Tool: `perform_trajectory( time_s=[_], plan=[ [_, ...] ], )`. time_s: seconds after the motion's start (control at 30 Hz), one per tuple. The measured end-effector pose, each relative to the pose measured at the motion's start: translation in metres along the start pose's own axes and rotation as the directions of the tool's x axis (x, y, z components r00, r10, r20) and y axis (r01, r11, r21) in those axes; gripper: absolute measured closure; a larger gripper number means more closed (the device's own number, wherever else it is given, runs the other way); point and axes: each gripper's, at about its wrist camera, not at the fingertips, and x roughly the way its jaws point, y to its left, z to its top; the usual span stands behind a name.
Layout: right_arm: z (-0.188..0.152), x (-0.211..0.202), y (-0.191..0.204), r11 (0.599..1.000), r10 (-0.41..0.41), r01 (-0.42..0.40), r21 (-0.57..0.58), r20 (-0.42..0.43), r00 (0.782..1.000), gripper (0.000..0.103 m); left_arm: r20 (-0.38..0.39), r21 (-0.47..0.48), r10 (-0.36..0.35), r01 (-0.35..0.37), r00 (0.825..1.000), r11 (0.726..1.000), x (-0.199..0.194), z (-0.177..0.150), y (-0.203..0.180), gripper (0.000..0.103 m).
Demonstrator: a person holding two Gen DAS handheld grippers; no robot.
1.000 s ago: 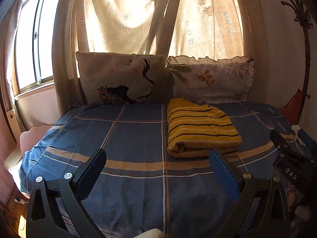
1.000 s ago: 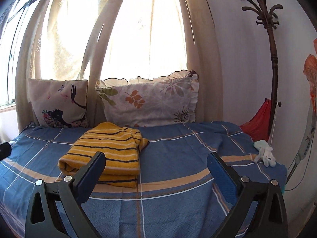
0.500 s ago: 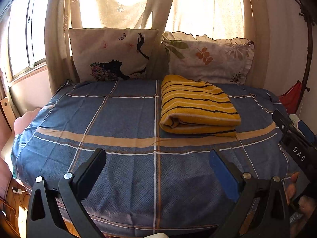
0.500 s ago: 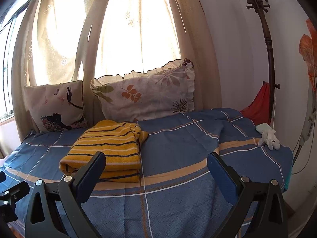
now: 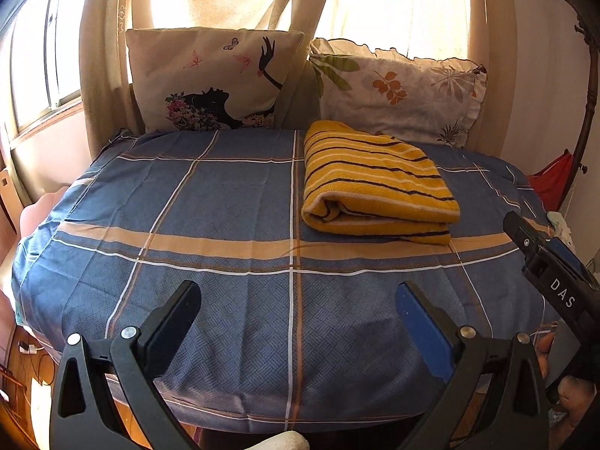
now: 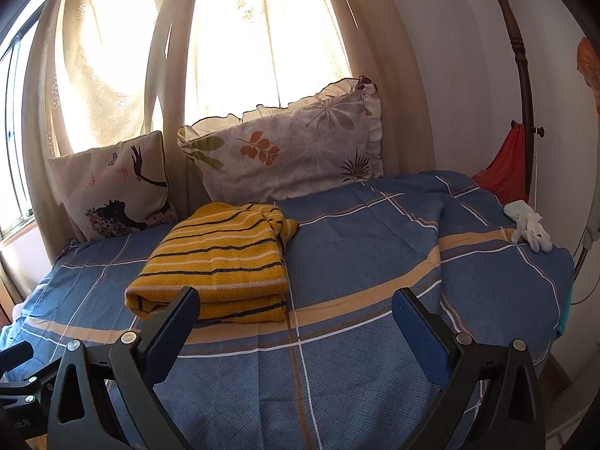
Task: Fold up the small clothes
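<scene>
A yellow striped garment [image 5: 375,182] lies folded into a thick rectangle on the blue checked bedspread [image 5: 210,202], toward the back right near the pillows. The same folded garment [image 6: 221,262] sits left of centre in the right wrist view. My left gripper [image 5: 296,300] is open over the bed's front edge, well short of the garment, nothing between its fingers. My right gripper [image 6: 294,305] is open too, its left finger [image 6: 172,330] overlapping the garment's near edge in the image. Part of the right gripper's body [image 5: 551,277] shows at the right of the left wrist view.
Two pillows [image 5: 213,78] [image 5: 397,93] lean against the curtained window at the bed's back. A white glove-like item [image 6: 530,227] rests on the bed's right corner. A wooden coat stand [image 6: 519,75] with a red bag [image 6: 506,167] is by the right wall.
Both grippers have pulled back and risen from the bed, so the folded garment looks farther away. Both stayed open; the garment has not moved.
</scene>
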Motion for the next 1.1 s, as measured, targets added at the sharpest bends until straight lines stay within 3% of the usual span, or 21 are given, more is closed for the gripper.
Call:
perform_trajectory(
  time_s=[0.53, 1.1],
  plan=[
    [-0.038, 0.023, 0.007, 1.000, 0.019, -0.021, -0.011, -0.127, 0.992, 0.000, -0.129, -0.009, -0.042, 0.041, 0.991, 0.999, 0.032, -0.022, -0.004, 0.000],
    [-0.052, 0.028, 0.012, 0.999, 0.014, -0.021, -0.049, -0.147, 0.989, 0.000, -0.186, -0.032, -0.060, 0.055, 0.981, 0.998, 0.047, -0.032, -0.003, 0.000]
  ],
)
